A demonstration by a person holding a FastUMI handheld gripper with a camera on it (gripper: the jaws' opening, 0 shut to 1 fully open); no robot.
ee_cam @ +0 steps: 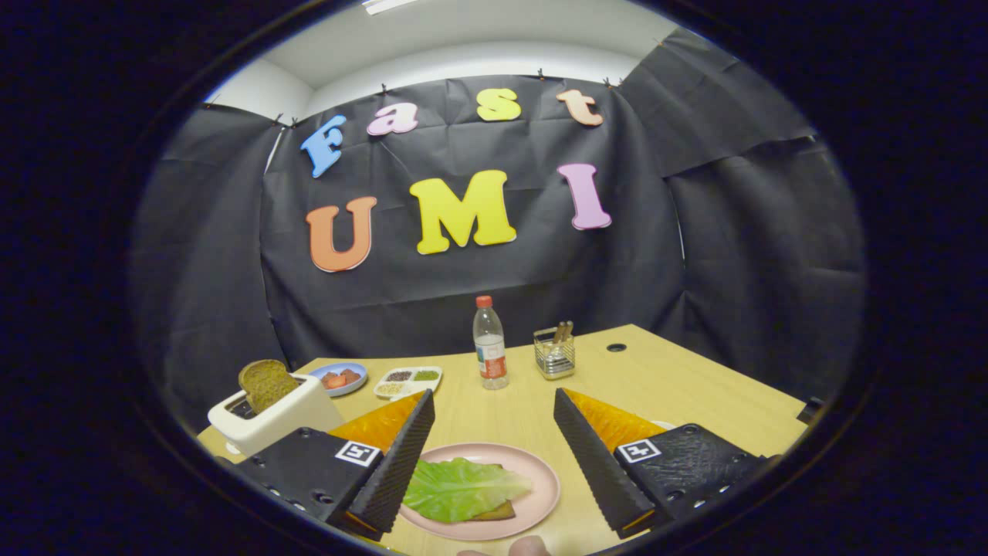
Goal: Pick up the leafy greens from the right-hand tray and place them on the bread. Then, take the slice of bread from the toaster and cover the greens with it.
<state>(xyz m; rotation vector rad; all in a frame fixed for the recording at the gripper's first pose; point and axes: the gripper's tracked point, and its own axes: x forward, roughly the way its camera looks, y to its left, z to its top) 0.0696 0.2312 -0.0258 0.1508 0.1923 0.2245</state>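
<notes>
Greens are already down: a broad, veined lettuce leaf (461,488) lies flat over the dark bread slice (494,510) on the pink plate (545,480), so by the look of it the first half of your job is done. What you have left is the cover slice. That brown toast (266,384) stands upright in the slot of the cream toaster (279,418), which sits to the left of the plate and a little beyond it, untouched.

Your gripper (494,413) is spread wide and holds nothing; its ribbed fingers hang on either side of the plate, with the leaf between them.

Materials to mind: the leaf looks thin, soft and slightly crumpled, so it could slide when covered. The toast has a coarse, porous crumb and a rounded top, stiff enough to pinch by its faces. The toaster is smooth and boxy with rounded corners; the plate is round and glossy; the tabletop (679,386) is pale wood grain.
</notes>
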